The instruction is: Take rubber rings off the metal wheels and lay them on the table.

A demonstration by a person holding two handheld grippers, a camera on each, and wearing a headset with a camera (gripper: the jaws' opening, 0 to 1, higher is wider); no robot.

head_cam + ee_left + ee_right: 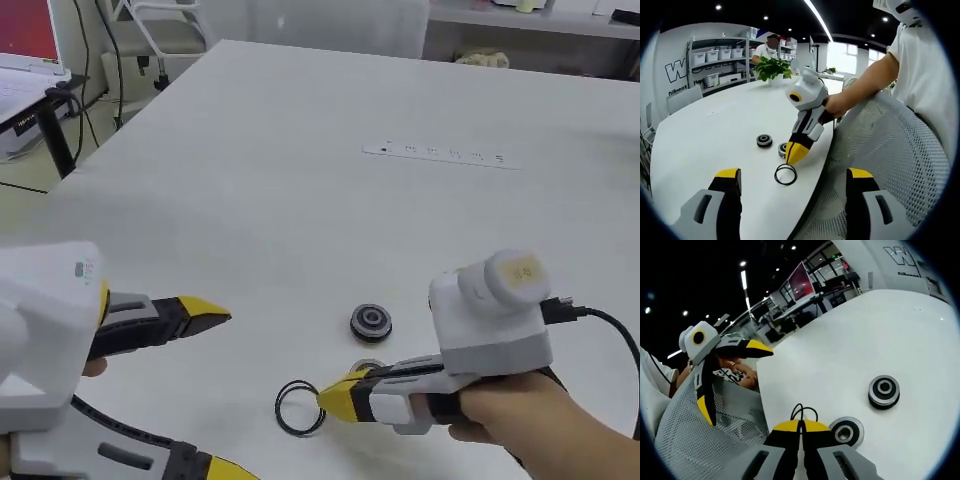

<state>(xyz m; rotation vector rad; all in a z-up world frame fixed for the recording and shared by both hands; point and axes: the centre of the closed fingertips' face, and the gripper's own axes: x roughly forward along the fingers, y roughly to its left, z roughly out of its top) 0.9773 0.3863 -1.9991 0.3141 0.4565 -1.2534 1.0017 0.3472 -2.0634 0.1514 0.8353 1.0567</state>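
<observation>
The right gripper (325, 398) is pinching one freed rubber ring (296, 408) flat on the table (300, 180) at 9 o'clock of the seemingly bare wheel (366, 366), the left gripper (794, 174) is hanging released, and the ringed wheel (371, 321) at 12 o'clock is waiting.

A large "W" marks the wall (676, 71).

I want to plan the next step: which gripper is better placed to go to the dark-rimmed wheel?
Probably the right gripper: its tips sit close to the dark-rimmed wheel, though shut on the rubber ring, which it must release first. The left gripper is open but farther away.
</observation>
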